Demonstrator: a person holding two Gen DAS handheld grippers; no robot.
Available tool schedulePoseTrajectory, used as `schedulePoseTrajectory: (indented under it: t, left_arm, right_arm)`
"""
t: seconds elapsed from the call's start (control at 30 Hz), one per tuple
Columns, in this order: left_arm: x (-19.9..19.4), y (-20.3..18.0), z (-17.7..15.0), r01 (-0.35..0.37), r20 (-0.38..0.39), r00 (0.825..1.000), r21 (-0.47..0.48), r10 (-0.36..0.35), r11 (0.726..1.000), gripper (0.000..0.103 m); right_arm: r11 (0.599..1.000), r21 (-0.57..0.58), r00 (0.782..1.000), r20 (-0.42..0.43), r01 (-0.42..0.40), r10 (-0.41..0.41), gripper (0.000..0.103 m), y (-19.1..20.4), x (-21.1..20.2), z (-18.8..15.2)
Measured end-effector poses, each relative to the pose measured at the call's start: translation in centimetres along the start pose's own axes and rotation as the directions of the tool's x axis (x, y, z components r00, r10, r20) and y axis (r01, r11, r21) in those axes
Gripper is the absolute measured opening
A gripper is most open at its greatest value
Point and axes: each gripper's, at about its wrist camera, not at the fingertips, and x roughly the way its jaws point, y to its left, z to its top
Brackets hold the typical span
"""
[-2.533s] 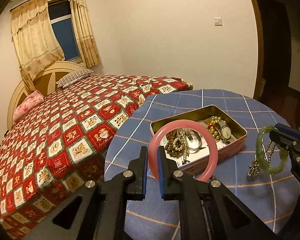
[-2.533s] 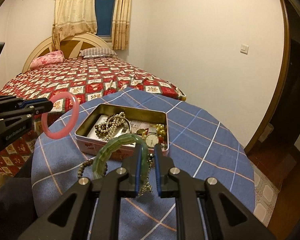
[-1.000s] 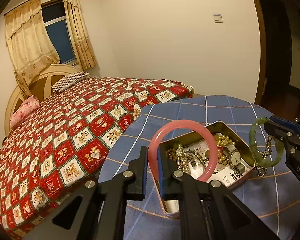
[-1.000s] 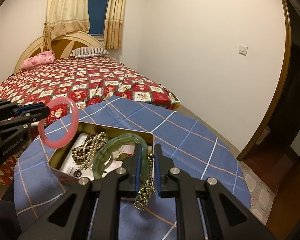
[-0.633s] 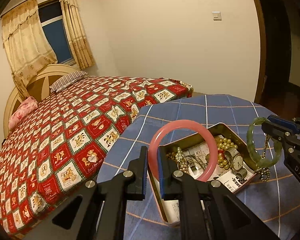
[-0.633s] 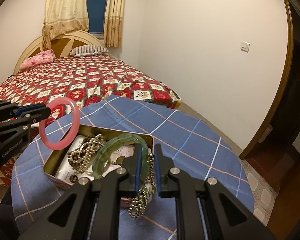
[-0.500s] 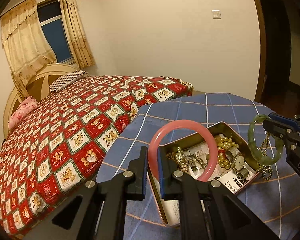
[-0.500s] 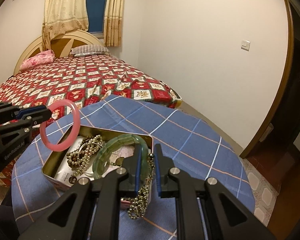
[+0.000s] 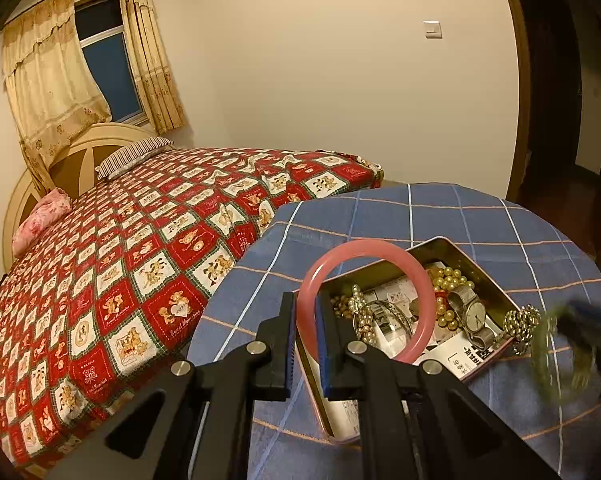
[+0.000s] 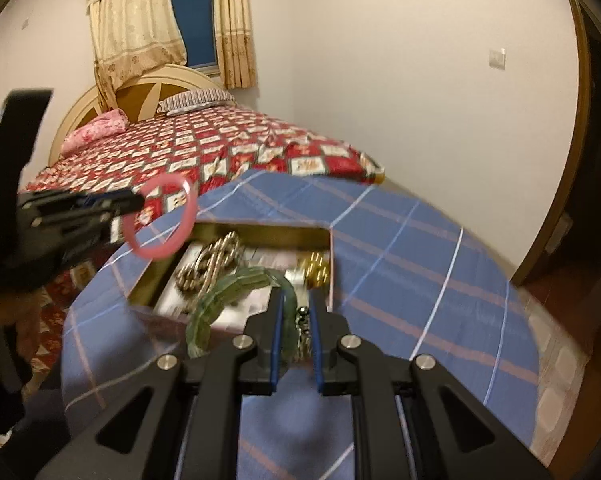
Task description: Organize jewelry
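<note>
A bedroom: beside the red-quilted bed [image 9: 148, 264], a round surface [image 9: 440, 216] in blue plaid carries an open tin [image 9: 496, 300] of jewelry. The left tool [image 9: 305, 346] pinches a pink bangle [image 9: 364, 246] above the tin; the right tool [image 10: 296, 344] pinches a green bangle [image 10: 236, 284] and a dangling chain, blurred.

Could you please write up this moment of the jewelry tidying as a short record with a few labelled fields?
Setting: bedroom, round table with blue checked cloth beside a bed with a red patterned cover
Left gripper: shut on pink bangle, held upright above the near end of the tin
Right gripper: shut on green bangle, a bead chain between its fingers too
Open tin: holds gold beads, wristwatch, silver bangle, printed paper
Image quality: right wrist view blurred
</note>
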Motion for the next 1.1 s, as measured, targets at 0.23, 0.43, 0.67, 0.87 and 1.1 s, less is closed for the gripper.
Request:
schedulePoseTrajectory:
  t: [0.23, 0.43, 0.67, 0.87, 1.1]
  left_arm:
    - [-0.1, -0.6, -0.1, 0.007, -0.002, 1.0, 0.012, -0.007, 1.0, 0.009]
    - [0.0, -0.7, -0.2, 0.008, -0.007, 1.0, 0.008, -0.008, 1.0, 0.009]
    - [-0.3, -1.0, -0.2, 0.015, -0.004, 1.0, 0.016, -0.015, 1.0, 0.009]
    - [-0.1, -1.3, -0.5, 0.024, -0.017, 1.0, 0.009, -0.024, 1.0, 0.009]
    - [0.4, -1.4, -1.2, 0.033, -0.032, 0.999, 0.009, -0.032, 0.999, 0.009]
  right_arm:
    - [1.0, 0.005, 0.995, -0.096, 0.0, 0.0, 0.015, -0.7, 2.0, -2.5]
    - [1.0, -0.025, 0.993, -0.118, 0.008, -0.011, 0.012, -0.7, 2.0, -3.5]
    - [0.999, -0.011, 0.991, -0.129, 0.038, -0.039, 0.013, -1.9, 2.3, -3.5]
    - [0.999, -0.039, 0.988, -0.148, 0.035, -0.041, 0.013, -1.7, 3.2, -2.9]
    - [0.996, -0.087, 0.977, -0.212, 0.016, -0.034, 0.014, -0.6, 5.0, -3.2]
